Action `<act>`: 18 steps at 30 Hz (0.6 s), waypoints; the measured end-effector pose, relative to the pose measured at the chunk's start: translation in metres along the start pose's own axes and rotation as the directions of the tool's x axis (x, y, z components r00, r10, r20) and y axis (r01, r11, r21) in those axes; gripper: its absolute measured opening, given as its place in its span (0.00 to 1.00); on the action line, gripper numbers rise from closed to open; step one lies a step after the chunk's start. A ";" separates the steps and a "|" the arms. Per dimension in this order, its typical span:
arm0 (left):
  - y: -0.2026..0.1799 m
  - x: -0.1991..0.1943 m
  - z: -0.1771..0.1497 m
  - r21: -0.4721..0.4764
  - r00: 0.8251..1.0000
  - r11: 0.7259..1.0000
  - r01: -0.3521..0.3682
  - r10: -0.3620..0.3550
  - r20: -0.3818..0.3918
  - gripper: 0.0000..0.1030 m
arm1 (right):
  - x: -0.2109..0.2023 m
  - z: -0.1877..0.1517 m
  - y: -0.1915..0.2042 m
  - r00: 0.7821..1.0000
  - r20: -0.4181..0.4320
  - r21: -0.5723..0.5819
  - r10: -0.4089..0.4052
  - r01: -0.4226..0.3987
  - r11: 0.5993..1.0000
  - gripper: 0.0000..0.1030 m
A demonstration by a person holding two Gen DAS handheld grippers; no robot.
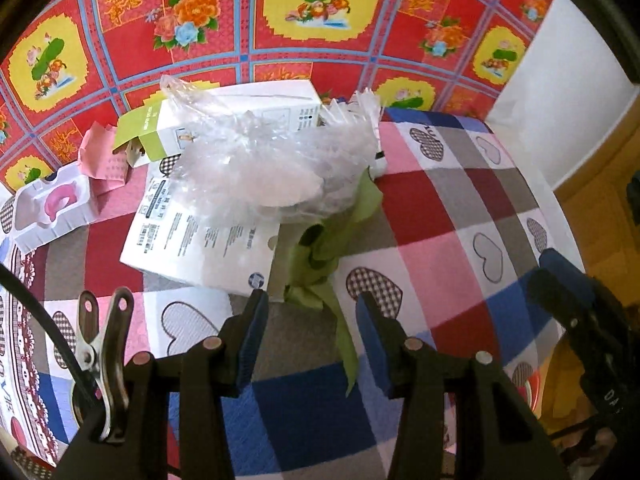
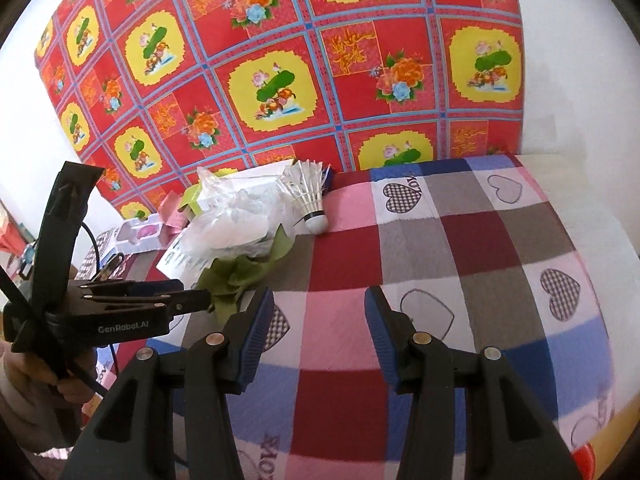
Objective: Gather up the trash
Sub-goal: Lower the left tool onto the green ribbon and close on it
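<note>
Two grippers hang over the checked cloth (image 2: 460,236), the left gripper (image 1: 312,328) and right gripper (image 2: 319,326) both open and empty. Trash sits near the cloth's far edge: a plastic bag (image 1: 264,160) on a white box (image 1: 200,240), green paper (image 1: 320,248) beside it, and a shuttlecock (image 2: 308,196).

a home: heart-patterned checked blanket (image 2: 440,248) over a table, floral red cloth (image 2: 280,60) on the wall.
</note>
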State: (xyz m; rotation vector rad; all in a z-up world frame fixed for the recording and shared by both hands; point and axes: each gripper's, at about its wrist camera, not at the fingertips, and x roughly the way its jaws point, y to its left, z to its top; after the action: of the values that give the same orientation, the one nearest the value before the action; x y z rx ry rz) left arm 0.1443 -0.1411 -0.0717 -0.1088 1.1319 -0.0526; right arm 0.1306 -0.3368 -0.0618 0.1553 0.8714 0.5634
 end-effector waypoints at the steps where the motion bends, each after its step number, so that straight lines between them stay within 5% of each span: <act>1: -0.001 0.004 0.003 -0.008 1.000 1.000 -0.004 0.004 -0.002 0.47 | 0.004 0.002 -0.003 1.000 -0.006 0.001 0.012 -0.012 1.000 0.47; 9: -0.002 0.025 0.016 -0.049 1.000 0.999 -0.008 0.008 -0.013 0.29 | 0.025 0.009 -0.021 0.997 -0.035 0.002 0.063 -0.063 0.998 0.47; 18: -0.009 0.049 0.019 -0.055 0.997 0.997 -0.055 0.053 -0.047 0.28 | 0.039 0.018 -0.032 0.995 -0.054 -0.011 0.088 -0.089 0.996 0.47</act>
State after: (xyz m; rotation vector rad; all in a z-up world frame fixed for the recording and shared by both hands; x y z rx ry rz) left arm 0.1828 -0.1532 -0.1072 -0.1272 1.1820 0.0250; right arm 0.1768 -0.3417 -0.0883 0.1673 0.9157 0.6584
